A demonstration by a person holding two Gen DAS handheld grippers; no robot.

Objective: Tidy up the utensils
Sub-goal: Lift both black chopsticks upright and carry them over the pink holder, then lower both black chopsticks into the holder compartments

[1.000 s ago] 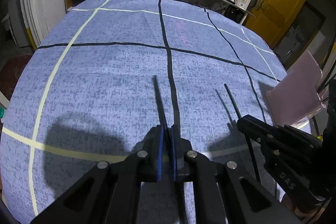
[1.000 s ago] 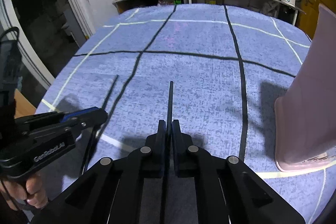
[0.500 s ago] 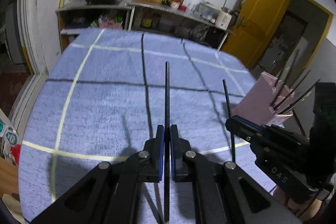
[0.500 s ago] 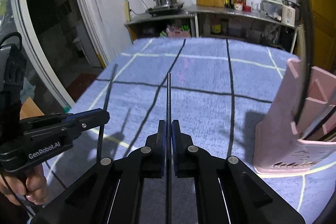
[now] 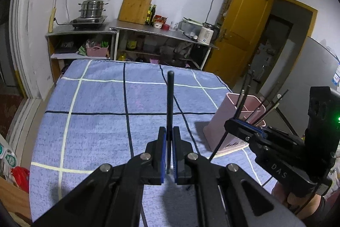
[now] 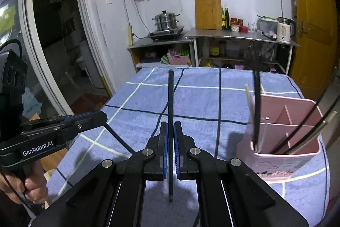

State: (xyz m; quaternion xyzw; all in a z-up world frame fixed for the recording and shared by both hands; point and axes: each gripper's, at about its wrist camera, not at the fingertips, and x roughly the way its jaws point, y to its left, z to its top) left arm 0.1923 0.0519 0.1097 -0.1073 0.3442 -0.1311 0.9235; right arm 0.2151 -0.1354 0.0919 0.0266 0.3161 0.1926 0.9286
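Both claws [image 5: 167, 137] [image 6: 170, 133] have risen, each clamping a black chopstick [image 5: 170, 99] [image 6: 170, 99] — pink holder [image 6: 297, 154] holds several.

The counter [image 5: 102, 112] wears a mottled blue cloth crossed by a grid of black and cream lines. Near its right edge stands a pale pink holder [image 6: 284, 154] with dark print low on its side, filled with black and cream sticks. Both tongs are black with blue pads, the left tongs [image 5: 167, 137] and the right tongs [image 6: 170, 133] each clasping a black chopstick [image 5: 170, 99].

Pink holder [image 6: 286, 161] stands on blue-checked, seemingly towelling table [image 5: 102, 120].
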